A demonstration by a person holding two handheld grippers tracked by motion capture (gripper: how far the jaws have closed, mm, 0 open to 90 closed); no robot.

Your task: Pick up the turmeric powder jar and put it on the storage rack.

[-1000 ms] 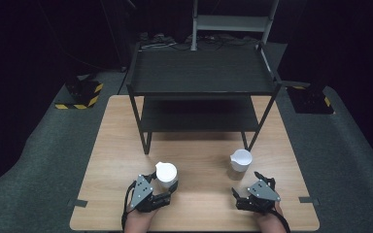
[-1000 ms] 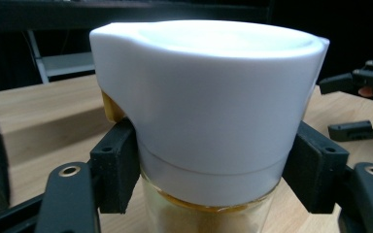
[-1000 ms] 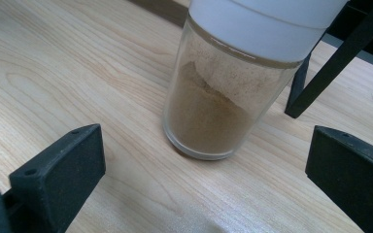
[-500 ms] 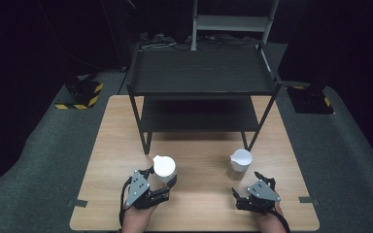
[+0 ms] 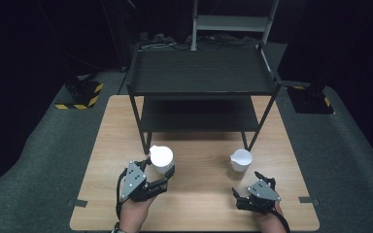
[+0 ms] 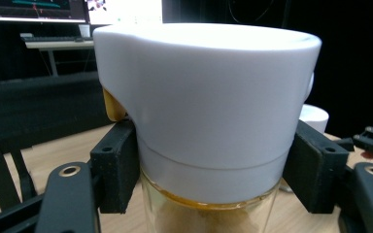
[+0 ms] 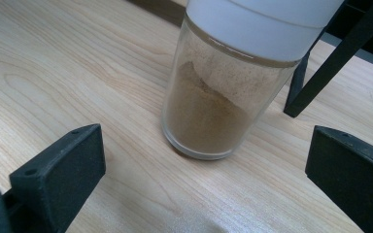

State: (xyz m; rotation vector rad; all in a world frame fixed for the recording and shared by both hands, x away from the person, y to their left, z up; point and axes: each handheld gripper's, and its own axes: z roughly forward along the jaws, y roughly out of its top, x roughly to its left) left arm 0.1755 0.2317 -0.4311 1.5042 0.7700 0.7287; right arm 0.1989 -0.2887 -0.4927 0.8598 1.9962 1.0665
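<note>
Black two-tier shelf rack [image 5: 204,77] at frame centre, standing on light wooden table [image 5: 194,204]. Yellow-and-black striped base [image 5: 80,99] at left edge, grey carpet [image 5: 39,184] around. Monitors [image 6: 73,9] glowing at upper left.

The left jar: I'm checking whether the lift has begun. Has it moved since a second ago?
Yes. The left jar, clamped in the left gripper, has risen, its cap now nearer the shelf rack's front leg.

Both jars [image 5: 161,159] [image 5: 240,159] had white lids and brown powder. The table [image 5: 102,194] was pale woodgrain; the shelf [image 5: 204,73] and grippers [image 5: 161,175] [image 5: 252,187] were black.
</note>
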